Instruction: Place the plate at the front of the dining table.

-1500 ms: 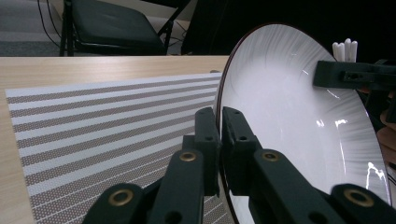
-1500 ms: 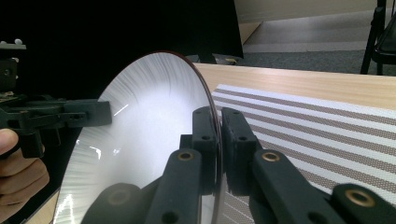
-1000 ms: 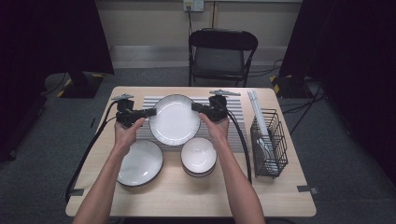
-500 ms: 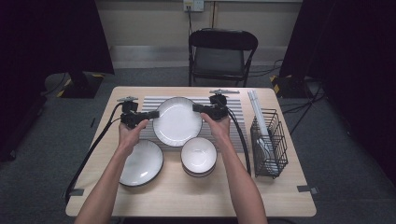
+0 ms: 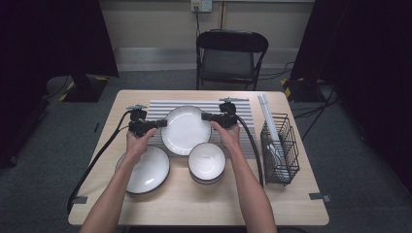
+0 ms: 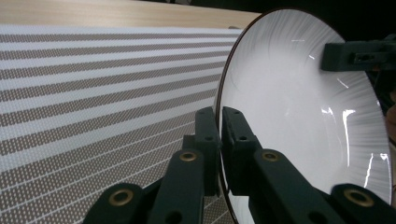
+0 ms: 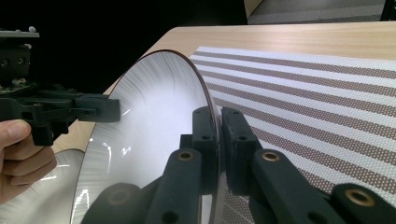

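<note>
Change: both grippers and the white plate between them sit lower over the striped mat than a second ago, the plate now nearer the stacked bowls.
Writing: no brand, label or lettering can be read on any item.
Left gripper: jaws closed on the plate's dark rim; in the left gripper view the two pads pinch the rim with the edge running straight between them.
Right gripper: jaws likewise clamped on the opposite rim; the right gripper view has the rim squeezed between both pads.
Plate: held between the two grippers, tilted, its ribbed white face spreading away from the left pads toward the right gripper's jaws at the far rim.
Mat: brown and white stripes lying beyond and beneath both sets of pads.
Second plate: flat on the table, just behind the left hand.
Bowls: stacked, just behind the right hand, near the held plate's closest edge.
Wire rack: well out past the right gripper.
</note>
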### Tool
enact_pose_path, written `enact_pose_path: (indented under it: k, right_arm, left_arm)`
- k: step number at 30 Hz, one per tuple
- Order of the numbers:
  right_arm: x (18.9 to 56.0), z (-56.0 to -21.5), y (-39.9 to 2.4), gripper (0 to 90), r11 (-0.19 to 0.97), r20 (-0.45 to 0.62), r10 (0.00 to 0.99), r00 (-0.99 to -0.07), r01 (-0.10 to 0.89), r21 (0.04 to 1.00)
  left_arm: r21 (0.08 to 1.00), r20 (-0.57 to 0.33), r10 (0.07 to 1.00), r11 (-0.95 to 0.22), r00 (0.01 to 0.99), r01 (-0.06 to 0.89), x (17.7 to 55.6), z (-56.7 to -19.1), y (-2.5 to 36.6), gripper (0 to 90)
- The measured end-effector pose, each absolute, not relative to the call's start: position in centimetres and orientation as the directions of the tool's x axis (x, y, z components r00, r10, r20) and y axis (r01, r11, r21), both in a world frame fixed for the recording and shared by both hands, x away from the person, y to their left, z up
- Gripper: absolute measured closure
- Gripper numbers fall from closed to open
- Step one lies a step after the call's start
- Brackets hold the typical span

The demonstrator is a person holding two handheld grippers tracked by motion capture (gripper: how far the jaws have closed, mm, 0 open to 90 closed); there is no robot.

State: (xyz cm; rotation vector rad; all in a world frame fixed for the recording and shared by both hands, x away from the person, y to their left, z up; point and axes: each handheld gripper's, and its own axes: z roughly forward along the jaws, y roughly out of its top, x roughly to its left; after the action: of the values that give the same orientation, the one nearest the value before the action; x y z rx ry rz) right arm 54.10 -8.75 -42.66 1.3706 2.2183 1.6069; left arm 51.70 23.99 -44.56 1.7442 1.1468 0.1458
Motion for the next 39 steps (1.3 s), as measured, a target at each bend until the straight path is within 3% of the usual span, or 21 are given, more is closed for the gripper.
enact_pose_path:
  k: [21, 31, 39]
  right_arm:
    - [54.4, -44.9, -8.9, 84.7, 0.069, 0.435, 0.685, -0.585, 0.647, 0.759]
    - [54.9, -45.7, -8.9, 84.5, 0.045, 0.438, 0.72, -0.538, 0.666, 0.744]
    - [55.6, -45.5, -9.3, 84.5, -0.021, 0.451, 0.748, -0.487, 0.661, 0.75]
  left_arm:
    - [0.742, -0.421, 0.742, -0.05, 0.522, 0.669, 51.8, -47.5, 23.7, 85.7]
    - [0.752, -0.397, 0.745, -0.07, 0.535, 0.656, 50.8, -47.0, 24.7, 74.8]
    - [0.776, -0.367, 0.745, -0.086, 0.558, 0.625, 49.3, -45.9, 25.7, 72.8]
